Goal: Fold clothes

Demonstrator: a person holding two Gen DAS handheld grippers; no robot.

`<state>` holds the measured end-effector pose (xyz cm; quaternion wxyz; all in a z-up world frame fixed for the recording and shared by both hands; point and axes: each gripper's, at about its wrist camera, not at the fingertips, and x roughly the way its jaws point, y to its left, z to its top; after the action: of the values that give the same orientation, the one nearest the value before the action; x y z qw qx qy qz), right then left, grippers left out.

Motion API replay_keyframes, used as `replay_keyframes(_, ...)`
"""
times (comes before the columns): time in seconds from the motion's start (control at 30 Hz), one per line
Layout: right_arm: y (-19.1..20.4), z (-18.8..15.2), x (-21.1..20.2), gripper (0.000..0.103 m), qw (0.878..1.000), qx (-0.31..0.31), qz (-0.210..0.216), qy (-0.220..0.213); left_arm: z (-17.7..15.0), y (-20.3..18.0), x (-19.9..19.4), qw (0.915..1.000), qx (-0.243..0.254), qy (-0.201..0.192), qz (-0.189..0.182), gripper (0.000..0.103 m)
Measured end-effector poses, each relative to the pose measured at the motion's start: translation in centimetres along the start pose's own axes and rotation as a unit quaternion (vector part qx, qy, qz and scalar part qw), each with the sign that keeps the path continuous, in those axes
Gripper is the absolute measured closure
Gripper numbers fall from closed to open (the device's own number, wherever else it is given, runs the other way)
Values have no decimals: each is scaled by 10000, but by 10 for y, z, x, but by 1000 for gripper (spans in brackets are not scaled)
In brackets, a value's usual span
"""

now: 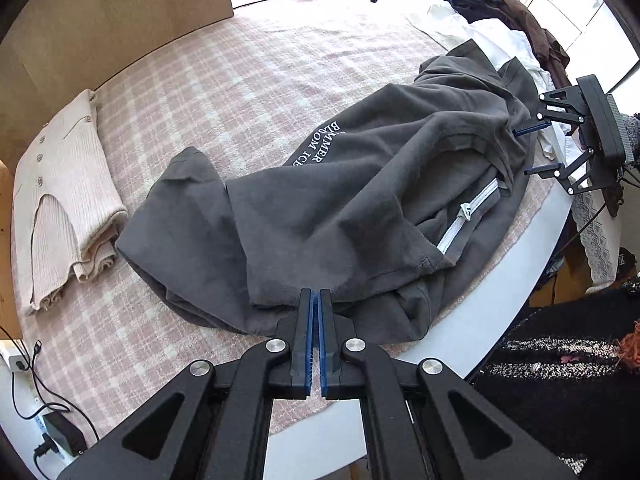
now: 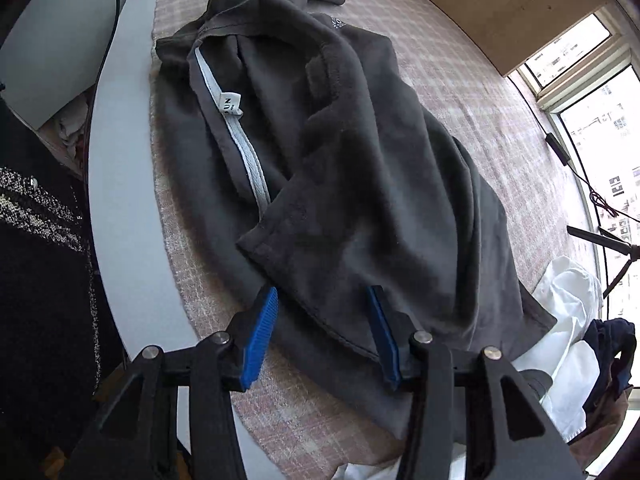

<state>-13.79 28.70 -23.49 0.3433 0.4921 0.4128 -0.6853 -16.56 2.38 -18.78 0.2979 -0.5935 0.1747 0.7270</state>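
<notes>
A dark grey shirt [image 1: 360, 208] with white lettering and a white neck tape [image 2: 244, 136] lies crumpled across the pink checked tablecloth [image 1: 248, 80]. At the shirt's near hem, my left gripper [image 1: 316, 294] is shut, its blue pads pressed together on the fabric edge. My right gripper [image 2: 324, 290] is open at the other end of the shirt [image 2: 360, 200]. Its blue fingers [image 2: 264, 320] stand on either side of a folded flap's hem without pressing on it. In the left wrist view the right gripper [image 1: 520, 152] sits at the shirt's far right edge.
A folded cream knit cardigan [image 1: 64, 200] lies at the table's left. A pile of white, navy and brown clothes [image 1: 500, 12] sits at the far right. A person in black knitwear [image 1: 560, 360] stands at the table's white rim [image 1: 500, 280]. Cables and a power strip [image 1: 60, 432] lie below.
</notes>
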Motion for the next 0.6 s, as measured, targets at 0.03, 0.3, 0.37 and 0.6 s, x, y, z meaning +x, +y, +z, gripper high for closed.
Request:
replay_keyframes(0.03, 3, 2, 8, 57, 9999, -130, -100, 45, -4, -4, 1, 10000, 51, 20, -1, 102)
replay_keyframes(0.3, -42, -1, 6, 90, 9957, 750, 535, -61, -8, -28, 37, 9959, 665, 192, 585, 77)
replay_keyframes(0.37, -59, -5, -6, 96, 9914, 1085, 700, -195, -1, -20, 44, 9977, 527, 259, 333, 88)
replay_keyframes(0.6, -132, -14, -44, 100, 9685, 2210, 783, -838, 34, 11, 21, 9998, 60, -72, -153, 103)
